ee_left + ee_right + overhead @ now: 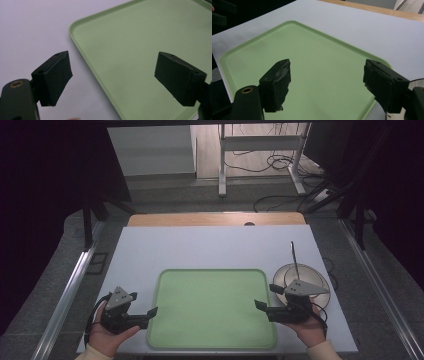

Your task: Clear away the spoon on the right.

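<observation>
1. Table [210, 245]: a white top is seen from above, with a wooden strip along its far edge; everything in use lies on its near half.
2. Tray [212, 307]: a green tray, empty, lies flat at the near middle of the table, between the two grippers. Its bare floor is seen under the jaws in both gripper views.
3. Plate [320, 285]: a pale plate rests just right of the tray, partly covered by the right gripper; a thin utensil [294, 257] rises from it, and its kind cannot be told.
4. Left gripper [150, 312]: it is held at the tray's left edge, jaws wide apart, with nothing between them.
5. Right gripper [261, 306]: it is held over the tray's right edge, jaws spread to their widest, with nothing between them.
6. Step in hand: judged as a ready pose, with nothing yet grasped.
7. Next move: probably the right gripper is to be turned toward the plate or utensil and closed on it, the tray serving as the likely place of deposit.
</observation>
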`<control>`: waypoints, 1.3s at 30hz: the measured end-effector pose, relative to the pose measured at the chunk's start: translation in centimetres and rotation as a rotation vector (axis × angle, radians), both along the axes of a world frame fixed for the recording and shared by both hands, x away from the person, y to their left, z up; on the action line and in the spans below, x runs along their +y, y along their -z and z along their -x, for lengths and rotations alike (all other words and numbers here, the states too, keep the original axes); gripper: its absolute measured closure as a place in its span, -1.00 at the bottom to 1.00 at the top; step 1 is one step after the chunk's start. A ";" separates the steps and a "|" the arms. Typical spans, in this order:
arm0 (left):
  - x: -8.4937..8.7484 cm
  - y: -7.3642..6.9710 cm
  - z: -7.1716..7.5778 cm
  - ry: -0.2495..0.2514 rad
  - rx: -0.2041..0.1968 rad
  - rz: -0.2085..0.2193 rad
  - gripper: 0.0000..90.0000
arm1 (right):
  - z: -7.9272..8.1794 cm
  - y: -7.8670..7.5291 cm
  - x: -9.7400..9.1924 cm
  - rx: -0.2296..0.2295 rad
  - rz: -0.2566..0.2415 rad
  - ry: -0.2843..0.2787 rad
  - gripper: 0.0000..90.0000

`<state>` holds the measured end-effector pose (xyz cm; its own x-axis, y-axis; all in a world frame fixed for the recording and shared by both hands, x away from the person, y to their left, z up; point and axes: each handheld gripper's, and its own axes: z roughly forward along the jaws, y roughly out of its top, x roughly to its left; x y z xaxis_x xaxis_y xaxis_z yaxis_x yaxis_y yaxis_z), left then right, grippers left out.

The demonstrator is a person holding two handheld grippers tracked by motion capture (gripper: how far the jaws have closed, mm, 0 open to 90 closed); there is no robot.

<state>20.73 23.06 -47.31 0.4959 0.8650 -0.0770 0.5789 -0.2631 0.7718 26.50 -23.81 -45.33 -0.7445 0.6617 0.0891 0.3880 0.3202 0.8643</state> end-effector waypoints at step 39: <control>-0.1 -0.2 0.8 0.011 -0.007 -0.021 -0.68 | -2.5 -3.1 -0.5 0.049 -0.016 0.036 -0.47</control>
